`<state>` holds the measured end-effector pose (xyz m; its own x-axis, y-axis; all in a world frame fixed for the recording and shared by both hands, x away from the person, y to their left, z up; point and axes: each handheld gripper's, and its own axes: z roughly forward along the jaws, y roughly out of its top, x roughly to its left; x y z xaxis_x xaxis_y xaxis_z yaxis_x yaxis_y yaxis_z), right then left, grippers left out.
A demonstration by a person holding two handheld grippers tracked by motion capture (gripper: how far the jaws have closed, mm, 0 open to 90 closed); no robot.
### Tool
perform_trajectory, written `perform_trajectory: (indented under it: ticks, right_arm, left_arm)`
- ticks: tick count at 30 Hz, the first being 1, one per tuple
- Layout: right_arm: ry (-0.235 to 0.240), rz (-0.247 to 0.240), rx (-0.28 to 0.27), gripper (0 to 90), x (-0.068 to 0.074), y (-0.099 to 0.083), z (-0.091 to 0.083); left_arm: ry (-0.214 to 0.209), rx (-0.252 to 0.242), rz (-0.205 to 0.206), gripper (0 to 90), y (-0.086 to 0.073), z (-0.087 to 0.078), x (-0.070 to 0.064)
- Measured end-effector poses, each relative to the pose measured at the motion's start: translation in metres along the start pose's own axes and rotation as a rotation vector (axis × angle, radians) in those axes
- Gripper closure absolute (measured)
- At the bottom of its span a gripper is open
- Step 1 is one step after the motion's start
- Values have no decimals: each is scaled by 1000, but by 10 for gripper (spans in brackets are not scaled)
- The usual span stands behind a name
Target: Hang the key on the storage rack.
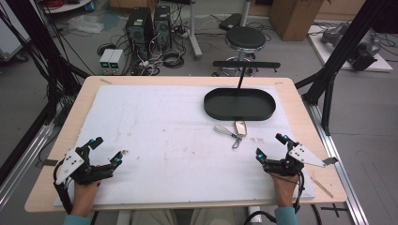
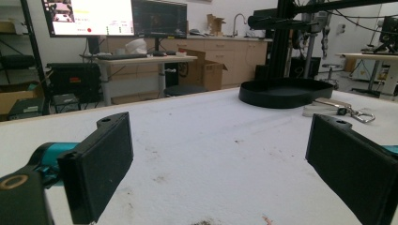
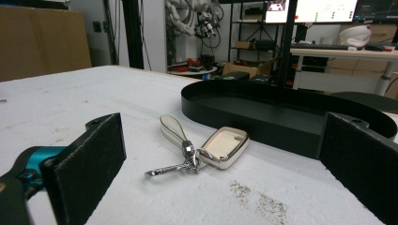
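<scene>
one key fob (image 1: 240, 127) with one strap and clip lies on the white desk (image 1: 164, 126), just beside the one black oval tray (image 1: 239, 104), nearer the person. two grippers rest near the front edge: left gripper (image 1: 107, 151) spread wide, empty; right gripper (image 1: 270, 146) spread wide, empty, facing the fob.

both grippers, left gripper (image 1: 107, 151) and right gripper (image 1: 271, 146), are black with teal fingertips, grey three-cornered plates, black cables; teal sleeves.
</scene>
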<state>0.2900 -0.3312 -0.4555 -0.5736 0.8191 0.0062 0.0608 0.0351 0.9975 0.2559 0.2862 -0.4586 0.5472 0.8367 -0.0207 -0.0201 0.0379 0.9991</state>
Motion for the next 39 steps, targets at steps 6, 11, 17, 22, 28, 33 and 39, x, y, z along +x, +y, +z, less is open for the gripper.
perform_trajectory:
  ticks: [6, 11, 17, 22, 28, 33, 39]
  right_arm:
    - [-1, -5, -2, 6, 0, 0, 0]
    - [0, -5, 1, 7, 1, 0, 0]
    - [1, -4, 0, 7, 1, 0, 0]
    - [-7, -17, -9, 7, 1, 0, 0]
    - [11, -4, 18, 7, 5, 12, 6]
    - [53, -8, 40, 7, 3, 38, 13]
    - [127, -46, 118, 7, -1, 70, 32]
  left_arm:
    - [0, -2, 9, 82, 0, 0, 0]
    - [0, -5, 11, 82, 0, -1, -1]
    - [0, -4, 7, 82, 0, 0, 0]
    - [-1, -5, 6, 82, 0, 0, 0]
    - [0, -5, 3, 82, 0, 0, 0]
    - [0, -5, 3, 82, 0, 0, 0]
    - [0, -3, 1, 82, 0, 0, 0]
